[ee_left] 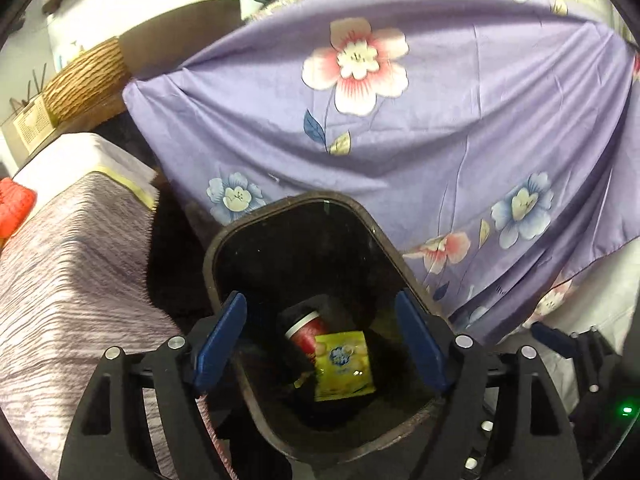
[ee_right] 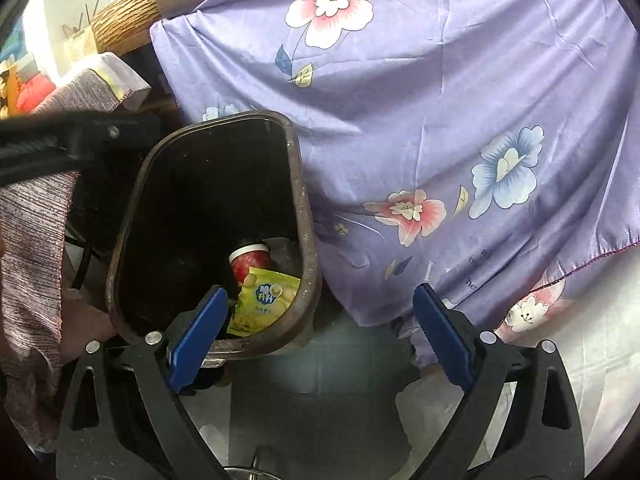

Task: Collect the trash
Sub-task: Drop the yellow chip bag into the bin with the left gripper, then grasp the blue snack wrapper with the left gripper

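Observation:
A dark brown trash bin [ee_left: 224, 240] stands open right below my left gripper [ee_left: 320, 300]. The jaws of that gripper are spread wide over the bin's mouth with nothing between the blue pads. On the bin's floor lie a yellow snack packet [ee_left: 344, 364] and a red cup with a white rim [ee_left: 306, 330], the packet partly over the cup. In the right wrist view the bin [ee_right: 306, 220] is at the left, with the packet [ee_right: 266, 296] and the cup [ee_right: 252, 260] inside. My right gripper [ee_right: 320, 292] hangs open and empty beside the bin's near right corner.
A purple flowered cloth [ee_left: 460, 120] drapes over furniture behind and to the right of the bin. A seat covered in grey striped fabric [ee_left: 72, 272] is at the left, with a wicker basket [ee_left: 84, 80] beyond it. Grey floor tiles [ee_right: 340, 400] lie under the right gripper.

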Available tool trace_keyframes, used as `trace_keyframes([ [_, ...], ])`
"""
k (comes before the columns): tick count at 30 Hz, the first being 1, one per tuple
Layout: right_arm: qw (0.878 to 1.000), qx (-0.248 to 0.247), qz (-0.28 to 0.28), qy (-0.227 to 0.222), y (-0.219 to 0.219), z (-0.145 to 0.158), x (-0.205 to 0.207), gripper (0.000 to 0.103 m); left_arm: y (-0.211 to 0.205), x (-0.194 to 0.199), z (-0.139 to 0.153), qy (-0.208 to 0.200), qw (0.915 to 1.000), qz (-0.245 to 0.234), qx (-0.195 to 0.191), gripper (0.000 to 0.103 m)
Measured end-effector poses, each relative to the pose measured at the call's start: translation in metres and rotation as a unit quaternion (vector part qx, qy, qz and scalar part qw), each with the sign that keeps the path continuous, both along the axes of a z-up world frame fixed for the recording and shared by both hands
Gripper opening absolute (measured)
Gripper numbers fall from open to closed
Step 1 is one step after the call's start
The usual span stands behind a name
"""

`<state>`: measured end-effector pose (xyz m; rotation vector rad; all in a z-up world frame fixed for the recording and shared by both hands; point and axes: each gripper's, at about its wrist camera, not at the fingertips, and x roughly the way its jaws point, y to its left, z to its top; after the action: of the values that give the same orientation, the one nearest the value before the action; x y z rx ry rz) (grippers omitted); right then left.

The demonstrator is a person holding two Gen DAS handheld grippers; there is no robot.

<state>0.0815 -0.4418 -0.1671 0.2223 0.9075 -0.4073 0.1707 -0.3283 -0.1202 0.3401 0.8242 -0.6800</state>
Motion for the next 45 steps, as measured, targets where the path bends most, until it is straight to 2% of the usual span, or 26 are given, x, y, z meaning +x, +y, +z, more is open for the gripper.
trace_keyframes([
  [6, 1.000, -0.006, 0.013, -0.015, 0.008, 0.008, 0.005, 0.092, 0.033, -0.013, 0.036, -0.026, 0.9986, 0.023, -0.039, 0.087],
  [11, 0.999, -0.005, 0.033, -0.031, 0.023, 0.018, 0.014, 0.092, 0.084, -0.018, 0.068, -0.044, 0.9945, 0.061, -0.073, 0.095],
  [19, 0.993, -0.002, 0.103, -0.064, 0.074, 0.052, 0.042, 0.092, 0.178, -0.024, 0.094, -0.075, 0.9851, 0.131, -0.082, 0.097],
  [23, 0.982, -0.007, 0.162, -0.093, 0.113, 0.076, 0.058, 0.092, 0.231, -0.025, 0.103, -0.090, 0.9760, 0.180, -0.082, 0.097],
  [30, 0.958, 0.003, 0.253, -0.134, 0.179, 0.117, 0.084, 0.092, 0.331, -0.024, 0.112, -0.117, 0.9519, 0.278, -0.057, 0.097],
  [36, 0.933, -0.001, 0.325, -0.151, 0.243, 0.143, 0.102, 0.092, 0.422, -0.001, 0.106, -0.132, 0.9237, 0.360, 0.001, 0.097],
  [38, 0.927, -0.004, 0.340, -0.156, 0.259, 0.149, 0.105, 0.092, 0.442, 0.011, 0.102, -0.122, 0.9209, 0.370, 0.015, 0.096],
  [41, 0.919, -0.001, 0.361, -0.160, 0.281, 0.159, 0.110, 0.092, 0.463, 0.029, 0.097, -0.107, 0.9210, 0.373, 0.034, 0.088],
  [43, 0.915, 0.003, 0.370, -0.160, 0.289, 0.161, 0.114, 0.092, 0.467, 0.037, 0.095, -0.103, 0.9266, 0.360, 0.039, 0.087],
  [45, 0.912, 0.005, 0.379, -0.158, 0.300, 0.164, 0.120, 0.092, 0.467, 0.048, 0.090, -0.098, 0.9327, 0.344, 0.049, 0.079],
])
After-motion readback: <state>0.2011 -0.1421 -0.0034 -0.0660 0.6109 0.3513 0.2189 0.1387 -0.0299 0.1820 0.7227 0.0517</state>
